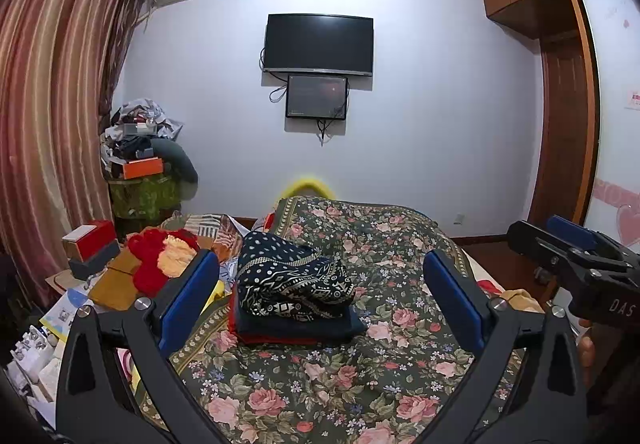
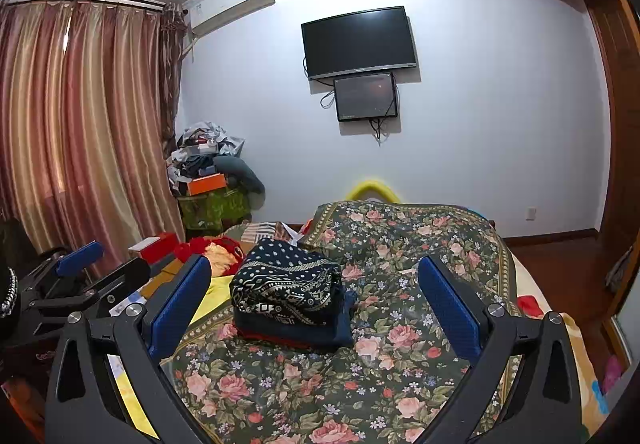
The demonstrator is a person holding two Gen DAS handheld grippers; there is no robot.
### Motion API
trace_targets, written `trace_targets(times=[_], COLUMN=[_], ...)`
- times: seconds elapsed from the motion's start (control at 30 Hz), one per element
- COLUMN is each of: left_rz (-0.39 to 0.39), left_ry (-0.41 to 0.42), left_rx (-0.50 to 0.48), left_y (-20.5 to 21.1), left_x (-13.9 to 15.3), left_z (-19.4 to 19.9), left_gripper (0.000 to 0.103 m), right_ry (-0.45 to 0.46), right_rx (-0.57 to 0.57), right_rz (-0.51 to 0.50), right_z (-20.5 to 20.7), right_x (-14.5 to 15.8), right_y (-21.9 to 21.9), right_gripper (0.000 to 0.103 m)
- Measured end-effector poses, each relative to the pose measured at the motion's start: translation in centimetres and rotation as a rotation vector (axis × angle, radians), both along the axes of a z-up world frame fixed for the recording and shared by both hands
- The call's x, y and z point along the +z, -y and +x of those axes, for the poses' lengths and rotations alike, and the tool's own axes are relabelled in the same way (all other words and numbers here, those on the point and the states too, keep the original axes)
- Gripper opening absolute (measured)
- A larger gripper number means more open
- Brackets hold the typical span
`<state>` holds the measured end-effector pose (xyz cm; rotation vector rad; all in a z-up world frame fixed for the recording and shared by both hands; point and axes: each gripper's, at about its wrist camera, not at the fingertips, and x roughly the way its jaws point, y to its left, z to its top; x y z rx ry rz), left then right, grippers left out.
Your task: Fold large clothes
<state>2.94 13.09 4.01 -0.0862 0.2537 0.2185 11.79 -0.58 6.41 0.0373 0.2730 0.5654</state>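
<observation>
One stack of folded clothes, navy patterned cloth (image 1: 294, 280) topmost, is lying on the floral-covered bed (image 1: 400, 308). Both tools, left tool (image 1: 320, 300) and right tool (image 2: 314, 296), are gaping wide, empty; only the right wrist view is showing a yellow sheet (image 2: 218, 284).

A bed (image 1: 400, 324) under a dark floral bedspread (image 2: 400, 344) carries a stack of folded clothes (image 1: 294, 300) near its middle; red and yellow fabrics (image 1: 164, 256) lie heaped along its left side.

The stack (image 1: 294, 318) hides its lower garments' shapes. The right gripper (image 1: 576, 264) is cut off at frame right; the corner pile (image 1: 140, 132) is too jumbled to identify.
</observation>
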Motion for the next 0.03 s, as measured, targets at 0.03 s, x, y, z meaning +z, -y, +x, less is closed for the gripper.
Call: trace_targets(times=[0.03], left_rz=[0.0], left_ry=[-0.003], left_rx=[0.005], left_y=[-0.06], left_x=[-0.09], left_z=[0.04], left_gripper=[0.103], right_ry=[0.0], right_rx=[-0.001], right_rz=[-0.001], right_z=[0.02], right_x=[-0.06], right_y=[-0.03], right_gripper=[0.103])
